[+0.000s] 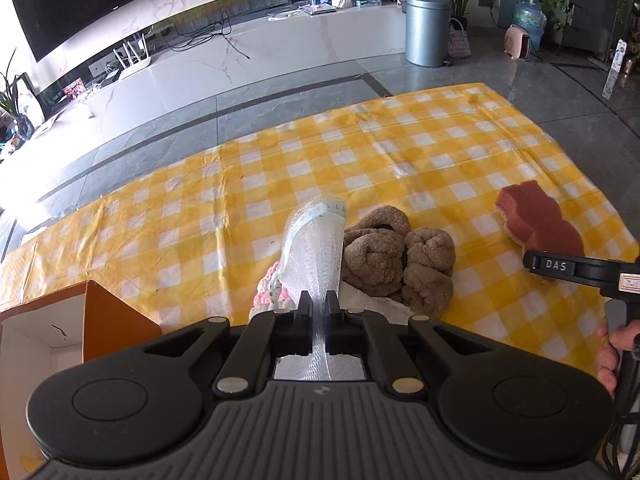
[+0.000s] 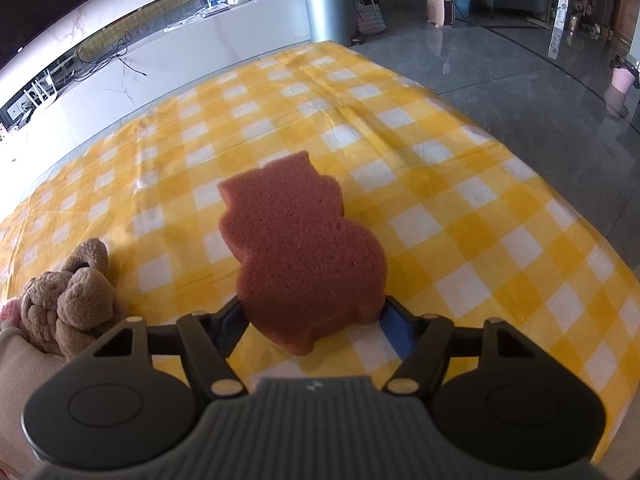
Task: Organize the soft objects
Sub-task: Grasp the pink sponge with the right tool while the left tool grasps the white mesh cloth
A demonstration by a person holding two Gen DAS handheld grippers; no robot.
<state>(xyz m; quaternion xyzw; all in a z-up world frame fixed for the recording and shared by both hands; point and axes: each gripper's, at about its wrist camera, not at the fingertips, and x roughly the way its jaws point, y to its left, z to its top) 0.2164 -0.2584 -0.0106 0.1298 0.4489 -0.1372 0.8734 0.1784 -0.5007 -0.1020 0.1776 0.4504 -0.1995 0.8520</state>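
My left gripper [image 1: 319,303] is shut on a white mesh cloth [image 1: 314,248], which stands up out of the jaws. Behind it lie a twisted brown towel [image 1: 390,258] and a pink and white knitted piece [image 1: 266,294] on the yellow checked tablecloth [image 1: 360,160]. My right gripper [image 2: 314,316] is shut on a red-brown animal-shaped sponge [image 2: 298,248] and holds it over the cloth. The sponge [image 1: 536,216] and the right gripper's finger [image 1: 560,268] also show at the right of the left wrist view. The brown towel [image 2: 68,300] shows at the left of the right wrist view.
An open orange cardboard box [image 1: 100,320] with a white inside stands at the near left of the table. Beyond the table are a grey floor, a white TV bench, and a metal bin [image 1: 426,28]. A pale cloth [image 2: 16,368] lies under the towel.
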